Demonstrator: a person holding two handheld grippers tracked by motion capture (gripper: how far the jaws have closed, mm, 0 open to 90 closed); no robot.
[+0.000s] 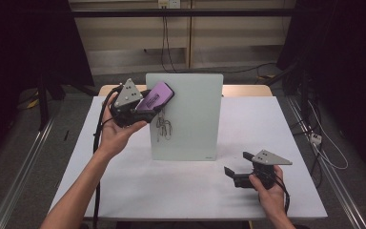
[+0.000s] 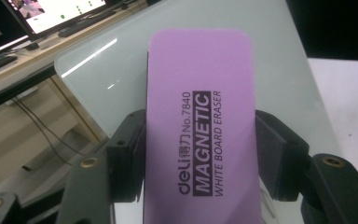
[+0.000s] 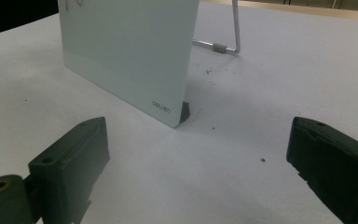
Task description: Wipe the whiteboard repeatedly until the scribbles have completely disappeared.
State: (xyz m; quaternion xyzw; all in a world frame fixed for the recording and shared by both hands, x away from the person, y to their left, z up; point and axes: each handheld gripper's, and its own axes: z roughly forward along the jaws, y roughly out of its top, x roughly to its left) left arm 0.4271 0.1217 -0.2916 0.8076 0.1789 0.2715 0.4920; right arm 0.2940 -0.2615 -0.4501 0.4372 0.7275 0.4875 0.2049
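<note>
The purple eraser sits clamped in my left gripper, seemingly against the upper left of the standing whiteboard, above black scribbles. My right gripper rests open-jawed low over the desk.

The purple eraser read "deli No.7840 MAGNETIC WHITE BOARD ERASER"; the white board bore "deli" at its lower corner.

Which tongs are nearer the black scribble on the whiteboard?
Left. The left tongs hold the purple eraser at the whiteboard, just above the scribble. The right tongs rest open on the table, well off the board's lower right corner.
</note>
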